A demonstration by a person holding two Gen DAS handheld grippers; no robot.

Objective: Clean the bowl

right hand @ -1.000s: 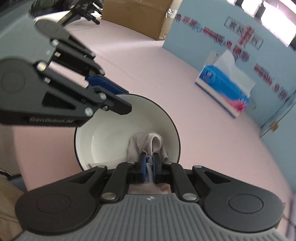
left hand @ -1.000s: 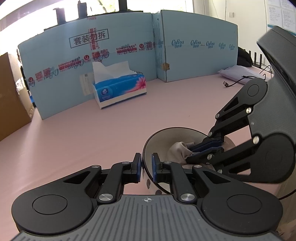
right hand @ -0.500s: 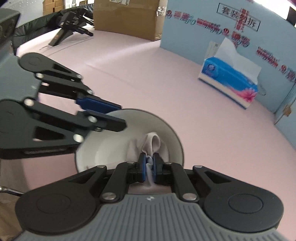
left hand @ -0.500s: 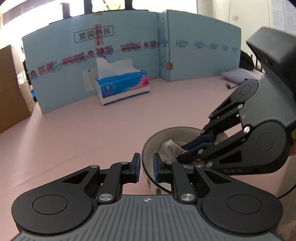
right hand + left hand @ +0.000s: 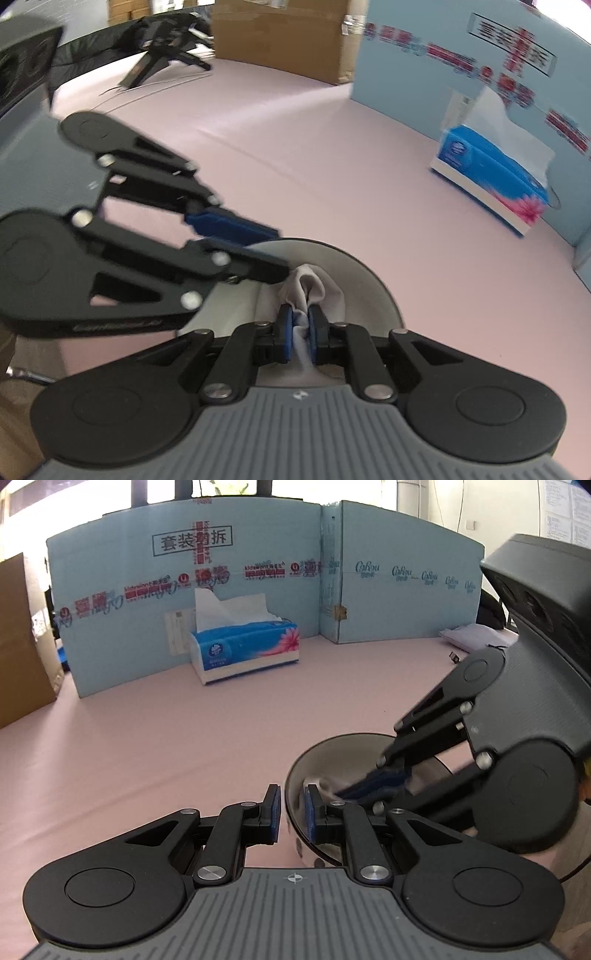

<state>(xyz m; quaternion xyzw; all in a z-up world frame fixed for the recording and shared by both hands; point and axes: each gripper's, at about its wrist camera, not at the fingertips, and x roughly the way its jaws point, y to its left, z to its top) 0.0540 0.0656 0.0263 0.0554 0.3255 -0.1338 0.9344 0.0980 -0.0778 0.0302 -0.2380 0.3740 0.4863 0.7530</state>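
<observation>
A bowl [image 5: 325, 753] with a dark outside and white inside [image 5: 354, 273] sits on the pink table. My left gripper [image 5: 292, 814] is shut on the bowl's near rim, one pad outside and one inside. My right gripper [image 5: 300, 334] is shut on a beige cloth [image 5: 314, 290] and presses it inside the bowl. In the left wrist view the right gripper [image 5: 373, 781] reaches into the bowl from the right and hides most of the cloth. In the right wrist view the left gripper [image 5: 255, 245] comes in from the left onto the rim.
A blue tissue box [image 5: 243, 650] stands at the back, in front of a light blue cardboard screen [image 5: 388, 602]. A brown cardboard box [image 5: 280, 33] and a black stand [image 5: 162, 59] are at the far left of the right wrist view.
The right gripper has pushed the cloth across the inside of the bowl toward the left gripper's side. The left gripper keeps its hold on the rim and has shifted its view slightly.
</observation>
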